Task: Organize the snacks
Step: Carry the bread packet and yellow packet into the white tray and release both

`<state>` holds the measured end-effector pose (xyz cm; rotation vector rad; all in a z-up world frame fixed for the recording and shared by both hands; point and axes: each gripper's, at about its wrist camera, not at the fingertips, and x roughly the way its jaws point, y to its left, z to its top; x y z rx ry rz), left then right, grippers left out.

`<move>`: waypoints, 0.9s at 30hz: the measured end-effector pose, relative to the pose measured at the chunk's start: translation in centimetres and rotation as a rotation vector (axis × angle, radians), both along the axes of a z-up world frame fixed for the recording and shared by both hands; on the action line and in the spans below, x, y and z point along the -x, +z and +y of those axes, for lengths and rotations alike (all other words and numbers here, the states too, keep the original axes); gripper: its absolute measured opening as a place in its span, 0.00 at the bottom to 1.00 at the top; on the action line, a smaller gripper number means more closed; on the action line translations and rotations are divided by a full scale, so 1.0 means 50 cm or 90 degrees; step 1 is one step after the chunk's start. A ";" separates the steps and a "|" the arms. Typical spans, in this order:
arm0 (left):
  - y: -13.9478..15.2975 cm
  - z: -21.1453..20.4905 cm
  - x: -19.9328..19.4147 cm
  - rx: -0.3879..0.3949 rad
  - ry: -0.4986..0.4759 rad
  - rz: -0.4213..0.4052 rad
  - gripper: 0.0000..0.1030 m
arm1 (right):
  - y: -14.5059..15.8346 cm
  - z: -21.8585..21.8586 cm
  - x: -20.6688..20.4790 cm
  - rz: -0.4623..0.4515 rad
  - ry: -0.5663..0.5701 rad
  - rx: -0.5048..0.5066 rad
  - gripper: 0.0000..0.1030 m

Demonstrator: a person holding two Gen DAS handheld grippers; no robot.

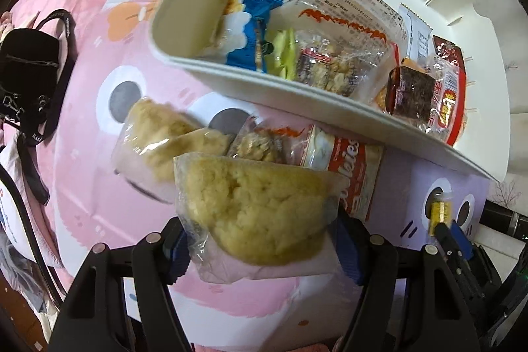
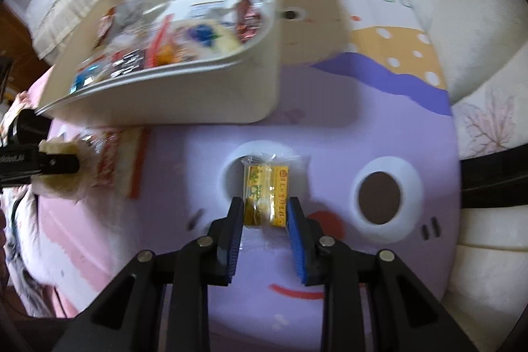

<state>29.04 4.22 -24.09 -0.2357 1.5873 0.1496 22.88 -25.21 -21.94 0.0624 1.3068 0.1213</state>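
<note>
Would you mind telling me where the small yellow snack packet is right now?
The yellow packet sits between the right gripper pads, over the purple blanket, below the white bin.

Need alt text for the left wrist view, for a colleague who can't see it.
The left gripper is shut on a plastic-wrapped yellow cake above a pink cartoon blanket. Beyond it lie two more wrapped snacks and a white bin full of snack packets.

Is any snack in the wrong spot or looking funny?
Yes. Three packets lie outside the white bin on the blanket: a wrapped cake, a nut bar and a Cream Cookies pack, partly under the bin's edge. Nothing looks torn or spilled.
</note>
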 end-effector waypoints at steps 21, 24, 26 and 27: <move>0.232 0.056 0.030 0.016 -0.012 -0.097 0.68 | 0.161 0.184 -0.001 -0.109 0.205 -0.107 0.26; 0.270 0.054 0.009 0.020 -0.025 -0.125 0.68 | 0.196 0.176 -0.017 -0.137 0.201 -0.105 0.26; 0.296 0.047 -0.006 0.025 -0.036 -0.147 0.68 | 0.217 0.169 -0.027 -0.156 0.195 -0.099 0.26; 0.304 0.043 -0.013 0.026 -0.041 -0.155 0.68 | 0.228 0.164 -0.031 -0.167 0.191 -0.095 0.26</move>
